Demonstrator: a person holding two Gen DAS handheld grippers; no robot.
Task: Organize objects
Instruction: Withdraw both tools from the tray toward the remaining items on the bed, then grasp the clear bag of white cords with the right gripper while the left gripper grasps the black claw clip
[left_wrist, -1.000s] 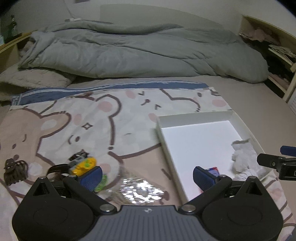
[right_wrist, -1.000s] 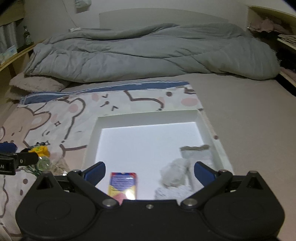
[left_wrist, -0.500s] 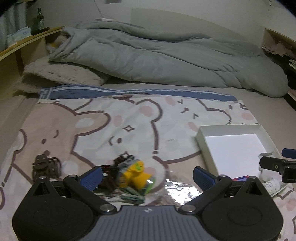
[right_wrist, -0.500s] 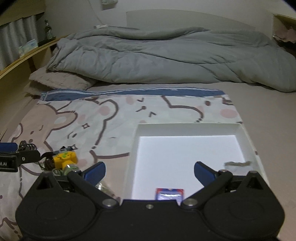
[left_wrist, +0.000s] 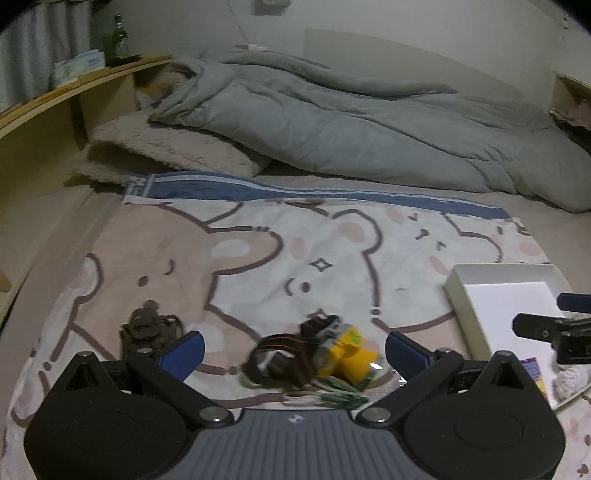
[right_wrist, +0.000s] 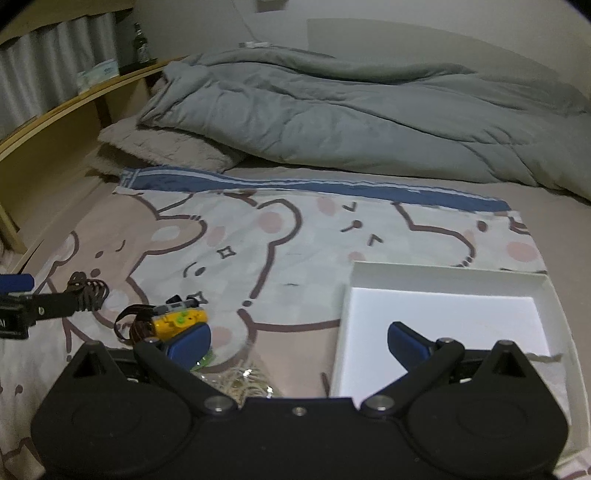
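Note:
A yellow toy (left_wrist: 349, 356) with a brown strap (left_wrist: 284, 354) lies on the bear-print blanket, straight ahead between the fingers of my open left gripper (left_wrist: 293, 349). A dark hair claw (left_wrist: 149, 328) lies to its left. A clear bag (right_wrist: 240, 380) with green bits sits just in front of the yellow toy (right_wrist: 181, 321). My right gripper (right_wrist: 299, 339) is open and empty, hovering over the left edge of the white tray (right_wrist: 443, 277). In the tray (left_wrist: 458, 295) lie a small colourful card (left_wrist: 533, 369) and a white crumpled cloth (left_wrist: 570, 376).
A grey duvet (left_wrist: 369, 125) and a fluffy pillow (left_wrist: 170, 147) fill the back of the bed. A wooden headboard shelf (left_wrist: 55, 96) with a bottle (left_wrist: 118, 37) runs along the left. The hair claw (right_wrist: 86, 290) also shows in the right wrist view.
Both grippers have swung left: the tray has slid to the right in both views, and the yellow toy now sits centred between the left gripper's fingers. Both stayed open.

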